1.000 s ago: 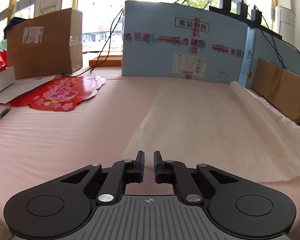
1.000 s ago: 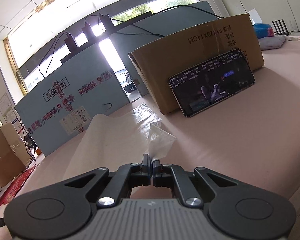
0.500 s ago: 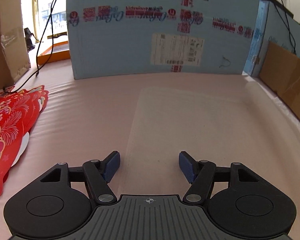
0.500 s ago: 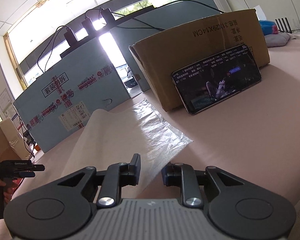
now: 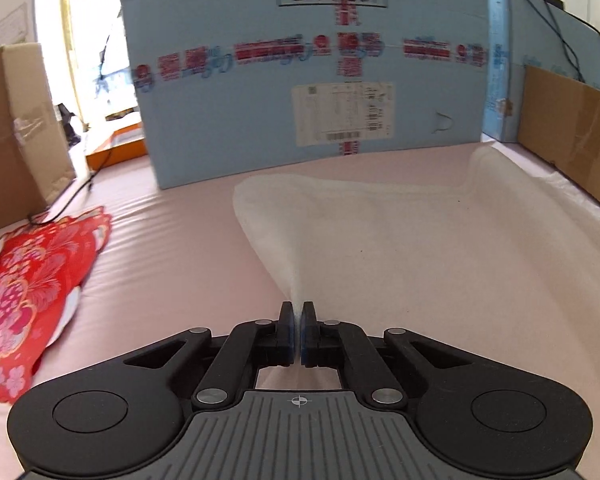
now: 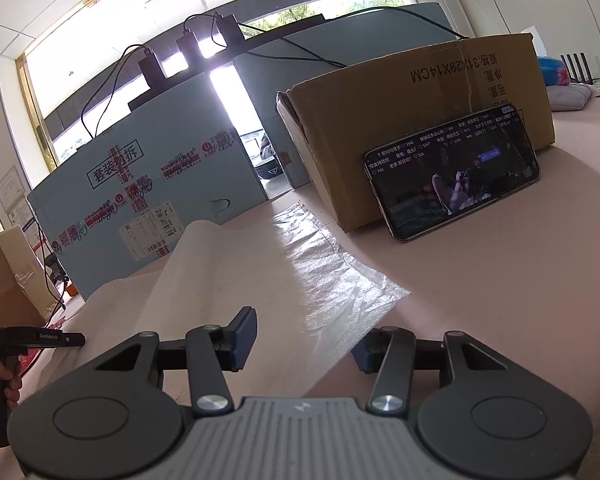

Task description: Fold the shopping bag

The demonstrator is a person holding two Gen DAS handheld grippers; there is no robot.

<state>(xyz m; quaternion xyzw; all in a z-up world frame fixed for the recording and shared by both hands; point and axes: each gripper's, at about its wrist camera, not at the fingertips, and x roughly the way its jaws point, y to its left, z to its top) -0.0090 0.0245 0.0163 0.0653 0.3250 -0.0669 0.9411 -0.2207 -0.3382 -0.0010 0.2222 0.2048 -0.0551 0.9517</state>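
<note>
Translucent shopping bag [image 5: 400, 240] pinched, left gripper [image 5: 297, 332] level

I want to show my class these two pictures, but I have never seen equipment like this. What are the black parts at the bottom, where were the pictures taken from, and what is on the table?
Each black part is a hand-held gripper with two fingers; a person carries one in each hand. A camera on each looks forward along its fingers, so one picture is from the left gripper, the other from the right gripper. The left one is shut on an edge of a thin whitish shopping bag, lifting it off the pink table. The right one is open, holding nothing. Also there: a red paper decoration, blue and brown boxes, and a phone leaning on a brown box.
</note>
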